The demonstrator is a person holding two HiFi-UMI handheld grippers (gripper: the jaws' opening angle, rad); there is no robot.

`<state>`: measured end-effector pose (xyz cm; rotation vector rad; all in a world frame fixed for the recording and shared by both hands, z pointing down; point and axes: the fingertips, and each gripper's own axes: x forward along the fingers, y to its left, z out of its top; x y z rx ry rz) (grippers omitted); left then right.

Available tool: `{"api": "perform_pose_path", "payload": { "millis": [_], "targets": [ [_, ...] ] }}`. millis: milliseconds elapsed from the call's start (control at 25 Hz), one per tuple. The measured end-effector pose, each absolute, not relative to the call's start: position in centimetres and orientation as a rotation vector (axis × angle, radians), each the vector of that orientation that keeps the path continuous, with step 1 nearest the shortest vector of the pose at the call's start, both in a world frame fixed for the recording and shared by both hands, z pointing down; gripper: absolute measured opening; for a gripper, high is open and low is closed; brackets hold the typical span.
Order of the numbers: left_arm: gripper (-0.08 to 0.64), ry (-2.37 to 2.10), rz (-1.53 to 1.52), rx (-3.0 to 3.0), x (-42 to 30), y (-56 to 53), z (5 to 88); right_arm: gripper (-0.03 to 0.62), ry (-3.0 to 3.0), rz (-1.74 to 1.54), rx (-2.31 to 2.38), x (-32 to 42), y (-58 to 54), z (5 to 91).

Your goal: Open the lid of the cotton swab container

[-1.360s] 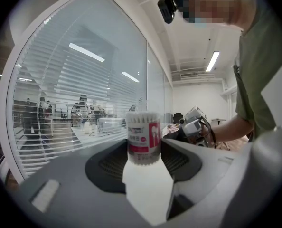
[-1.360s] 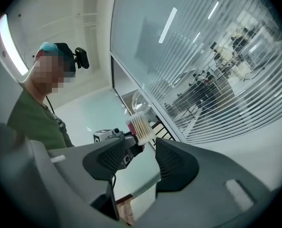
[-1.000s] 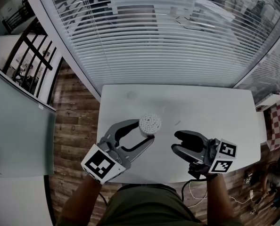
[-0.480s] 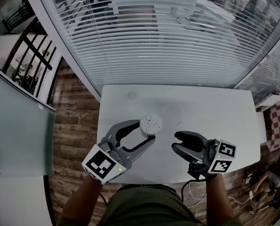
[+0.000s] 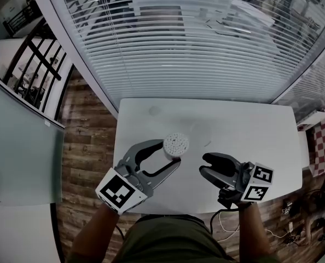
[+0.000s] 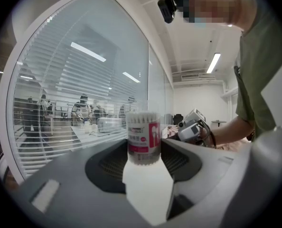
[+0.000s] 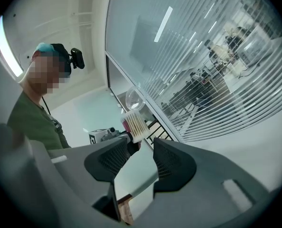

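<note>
- The cotton swab container (image 5: 175, 144) stands upright on the white table (image 5: 250, 130), near its front-left part. Its top is open and the white swab ends show.
- The container has a pink label, seen in the left gripper view (image 6: 143, 137).
- The left gripper (image 5: 170, 153) lies low over the table with its 2 jaws clamped on the container, 1 pad against each side.
- A clear round lid (image 7: 134, 99) lies beyond the container in the right gripper view.
- The right gripper (image 5: 203, 165) is to the container's right, apart from it, and points toward it.
- Its 2 jaws stand apart and have just been closing a little. Nothing is between them. The container (image 7: 135, 124) only shows through the gap, farther off.
- Each gripper carries a cube with square markers, left (image 5: 119, 193) and right (image 5: 258, 182).
- White blinds (image 5: 179, 48) hang behind the table, and a wooden floor (image 5: 86, 158) lies to its left.
</note>
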<state>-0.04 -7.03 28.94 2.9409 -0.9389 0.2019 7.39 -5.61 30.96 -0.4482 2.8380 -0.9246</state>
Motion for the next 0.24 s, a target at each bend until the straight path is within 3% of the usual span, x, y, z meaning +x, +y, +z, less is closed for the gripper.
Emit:
{"api": "perform_pose_path", "payload": {
  "millis": [240],
  "targets": [
    [0.225, -0.941, 0.198, 2.949, -0.15, -7.11, 28.72, 0.179, 2.832, -0.92, -0.454, 7.41, -5.74, 30.73]
  ]
}}
